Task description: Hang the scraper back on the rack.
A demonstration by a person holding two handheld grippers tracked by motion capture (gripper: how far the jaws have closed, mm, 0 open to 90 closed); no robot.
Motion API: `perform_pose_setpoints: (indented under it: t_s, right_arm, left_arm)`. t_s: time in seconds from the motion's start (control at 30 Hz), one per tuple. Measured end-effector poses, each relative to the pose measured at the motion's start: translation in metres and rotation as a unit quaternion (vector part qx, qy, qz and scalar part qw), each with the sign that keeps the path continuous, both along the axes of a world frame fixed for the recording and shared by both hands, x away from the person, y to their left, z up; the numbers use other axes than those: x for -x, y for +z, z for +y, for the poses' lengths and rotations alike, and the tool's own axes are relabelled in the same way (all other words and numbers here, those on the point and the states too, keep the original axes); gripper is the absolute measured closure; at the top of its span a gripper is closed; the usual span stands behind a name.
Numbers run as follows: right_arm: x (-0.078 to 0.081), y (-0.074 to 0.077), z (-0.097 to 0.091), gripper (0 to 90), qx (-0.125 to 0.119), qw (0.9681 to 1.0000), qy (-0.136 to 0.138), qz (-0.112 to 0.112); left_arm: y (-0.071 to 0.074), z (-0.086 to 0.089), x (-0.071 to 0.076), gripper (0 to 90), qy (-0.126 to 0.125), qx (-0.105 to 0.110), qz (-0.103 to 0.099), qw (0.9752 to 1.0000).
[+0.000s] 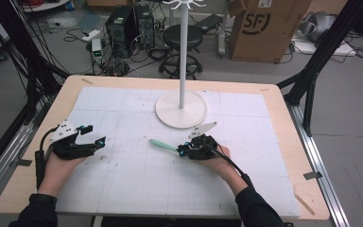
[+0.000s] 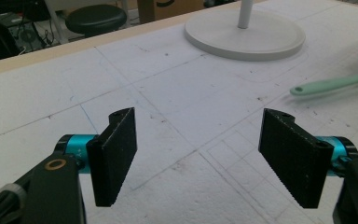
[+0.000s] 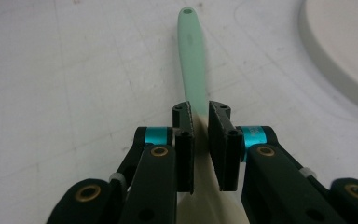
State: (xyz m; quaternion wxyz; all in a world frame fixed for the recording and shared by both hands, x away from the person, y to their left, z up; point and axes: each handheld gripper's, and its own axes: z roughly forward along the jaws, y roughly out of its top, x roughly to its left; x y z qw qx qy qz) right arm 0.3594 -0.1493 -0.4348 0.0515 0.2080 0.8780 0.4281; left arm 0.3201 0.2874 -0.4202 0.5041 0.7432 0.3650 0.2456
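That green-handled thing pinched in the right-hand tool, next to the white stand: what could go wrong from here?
1. The right gripper pinches the green-handled utensil near where handle meets cream blade, so the long handle sticks out and might swivel or slip when lifted.
2. The white stand's base sits close by; a swing could knock the handle against it.
3. The left gripper is open and apart from the utensil, so it can't steady it.

left tongs: jaws wide apart | right tongs: jaws clamped
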Motion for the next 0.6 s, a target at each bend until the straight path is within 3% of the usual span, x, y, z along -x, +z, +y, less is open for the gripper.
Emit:
perform_pose_setpoints:
  t_s: [0.27, 0.6]
  right_arm:
    - [0.002, 0.038, -0.019, 81.2, -0.049, 0.9985, -0.018, -0.015]
    - [-0.005, 0.113, -0.064, 81.2, -0.105, 0.9921, -0.061, -0.032]
  left_arm:
    - [0.001, 0.0, 0.0, 25.5, 0.004, 0.004, -0.004, 1.0]
    - [0.001, -0.001, 0.001, 24.6, 0.003, 0.004, -0.002, 1.0]
